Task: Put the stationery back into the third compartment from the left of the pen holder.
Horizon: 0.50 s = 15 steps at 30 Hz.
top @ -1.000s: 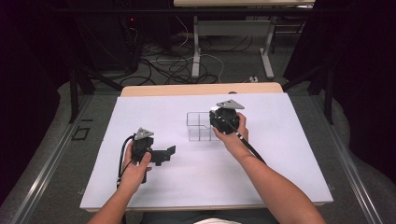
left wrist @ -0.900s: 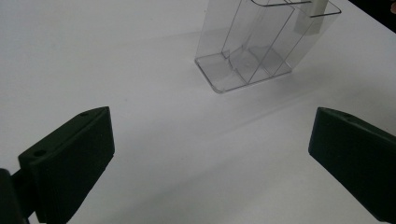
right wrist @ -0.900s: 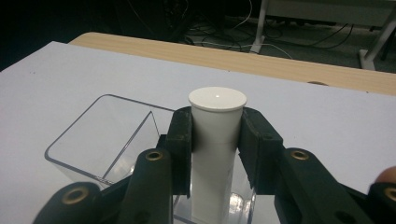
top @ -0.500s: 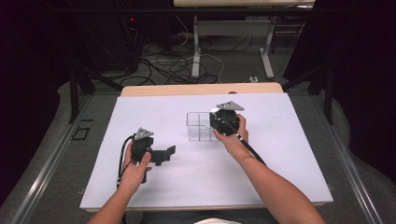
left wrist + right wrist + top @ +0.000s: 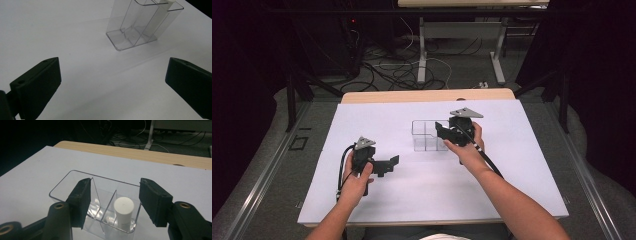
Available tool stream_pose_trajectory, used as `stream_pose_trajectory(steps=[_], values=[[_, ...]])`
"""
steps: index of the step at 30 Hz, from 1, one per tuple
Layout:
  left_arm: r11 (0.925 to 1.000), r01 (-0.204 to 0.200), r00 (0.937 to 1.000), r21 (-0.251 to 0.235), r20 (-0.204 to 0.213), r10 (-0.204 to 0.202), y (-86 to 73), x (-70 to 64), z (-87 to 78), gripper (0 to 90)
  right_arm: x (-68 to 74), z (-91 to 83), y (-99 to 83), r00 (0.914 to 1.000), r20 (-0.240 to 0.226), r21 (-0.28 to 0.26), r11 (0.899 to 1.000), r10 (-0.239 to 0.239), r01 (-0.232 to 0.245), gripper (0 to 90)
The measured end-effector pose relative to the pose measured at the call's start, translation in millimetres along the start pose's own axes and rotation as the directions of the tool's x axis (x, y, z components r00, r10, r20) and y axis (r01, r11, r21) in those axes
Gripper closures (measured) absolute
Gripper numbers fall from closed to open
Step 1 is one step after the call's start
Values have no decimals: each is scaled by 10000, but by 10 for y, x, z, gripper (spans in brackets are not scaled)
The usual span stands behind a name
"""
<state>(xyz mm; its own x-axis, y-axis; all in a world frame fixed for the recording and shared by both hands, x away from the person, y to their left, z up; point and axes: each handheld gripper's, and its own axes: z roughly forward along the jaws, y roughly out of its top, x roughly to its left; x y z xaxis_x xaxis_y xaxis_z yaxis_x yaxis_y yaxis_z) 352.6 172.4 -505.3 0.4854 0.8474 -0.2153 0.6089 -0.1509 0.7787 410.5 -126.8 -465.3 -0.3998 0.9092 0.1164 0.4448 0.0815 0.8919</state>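
So here's where I'm at: my right gripper (image 5: 443, 133) hangs right over the clear organizer (image 5: 428, 135), a little see-through bin split into compartments, sitting mid-table on the white table cover (image 5: 512, 165). In the right gripper view the jaws are spread wide with nothing between them, and a white cylinder (image 5: 124, 213) stands upright in the near compartment, just below and between the two jaw tips. It's upright, so its long axis points straight up toward the gripper, and I'm looking down on its round top.

That's the relation everything turns on, I think. The cylinder is directly under the right jaws, a touch nearer the right-hand one, with the thin divider wall just beside it on the left. Whichever way I go next, down for a grab or straight up and away, it's a vertical move, and that divider looks like the thing to snag.

My left gripper (image 5: 387, 165) sits well apart, low over the cover toward my near left, jaws wide open and empty, pointing across at the organizer (image 5: 140, 25). From over there the bin is up and to the right, so the right hand is clearly the nearer one for this.
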Motion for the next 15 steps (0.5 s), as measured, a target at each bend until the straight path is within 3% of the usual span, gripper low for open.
stream_pose_trajectory(steps=[5,15], values=[[9997,214,9998,-108,-10,-214,5,13,0,3,-5,-115,-24,9998,-185,92,10000,-10,11,351],[9995,255,9996,-193,-141,-258,14,45,-21,3,-56,-349,-116,9981,-595,223,9996,-152,166,163]])
